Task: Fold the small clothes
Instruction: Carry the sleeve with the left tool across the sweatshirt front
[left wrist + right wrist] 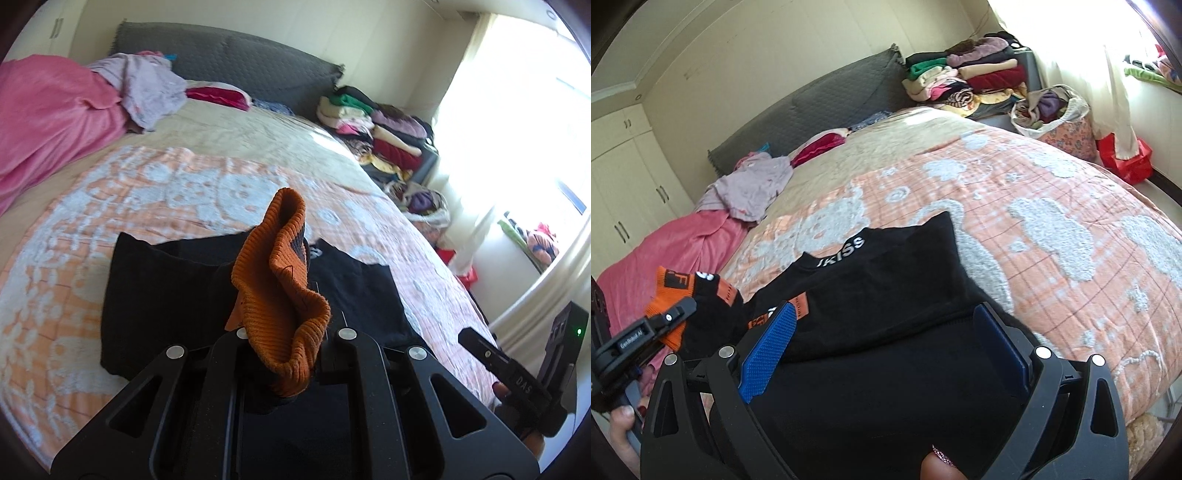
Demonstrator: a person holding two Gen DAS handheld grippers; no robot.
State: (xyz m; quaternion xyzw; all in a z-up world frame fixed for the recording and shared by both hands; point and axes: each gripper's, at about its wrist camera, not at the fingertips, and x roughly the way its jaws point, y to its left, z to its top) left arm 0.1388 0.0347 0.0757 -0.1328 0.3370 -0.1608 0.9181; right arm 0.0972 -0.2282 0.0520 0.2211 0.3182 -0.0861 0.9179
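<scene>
Your left gripper [284,343] is clamped tight on the orange ribbed cuff [280,295] of the black garment [159,295], which fills the lower centre of the left wrist view. The cuff stands up out of the closed jaws and folds over them. The rest of that black garment lies flat on the bedspread [147,192] behind the gripper, spread from centre left to centre right of the frame.

In the right wrist view, your right gripper [886,354] has its jaws standing wide apart, with blue pads [772,343] on the inside of each finger (the left-hand pad shows its textured face). The black garment [886,295] lies between and beneath those fingers, but the pads do not press on it. White lettering [842,247] runs along its collar near the centre of the frame. At the lower left of the same view your left gripper [668,321] shows from the side, holding the orange and black sleeve end [690,291] raised just beside the pink blanket [665,254].

The orange and white bedspread [1034,221] covers most of the bed. A lilac garment [753,184] lies crumpled at centre left, against the grey headboard [820,107]. Stacked folded clothes [964,74] sit at the upper right, with a basket of laundry [1052,114] just beside them.
</scene>
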